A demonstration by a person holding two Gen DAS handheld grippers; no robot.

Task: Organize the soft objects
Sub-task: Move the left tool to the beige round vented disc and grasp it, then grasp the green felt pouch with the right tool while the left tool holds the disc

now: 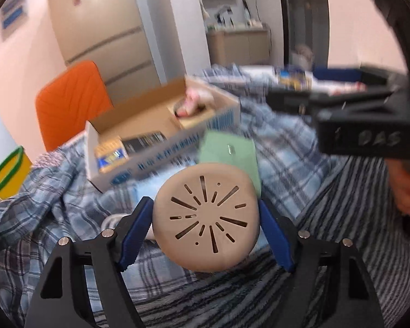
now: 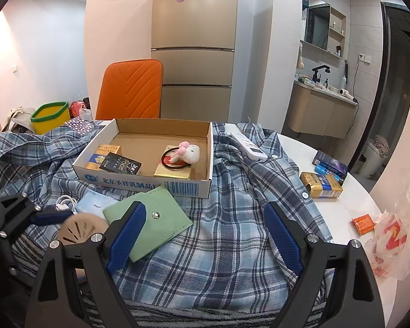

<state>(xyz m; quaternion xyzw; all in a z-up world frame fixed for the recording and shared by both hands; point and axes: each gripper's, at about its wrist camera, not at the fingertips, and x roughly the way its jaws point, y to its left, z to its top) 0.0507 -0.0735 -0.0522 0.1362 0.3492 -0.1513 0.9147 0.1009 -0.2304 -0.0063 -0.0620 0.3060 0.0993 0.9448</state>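
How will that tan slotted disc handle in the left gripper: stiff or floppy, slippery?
The tan slotted disc keeps a flat round shape between the left gripper pads, so probably semi-stiff, perhaps rubbery. It looks thin with cut-through slots, so likely light. Its smooth surface and curved edge against the pads suggest it could slip or pivot; a firm squeeze might bow it.
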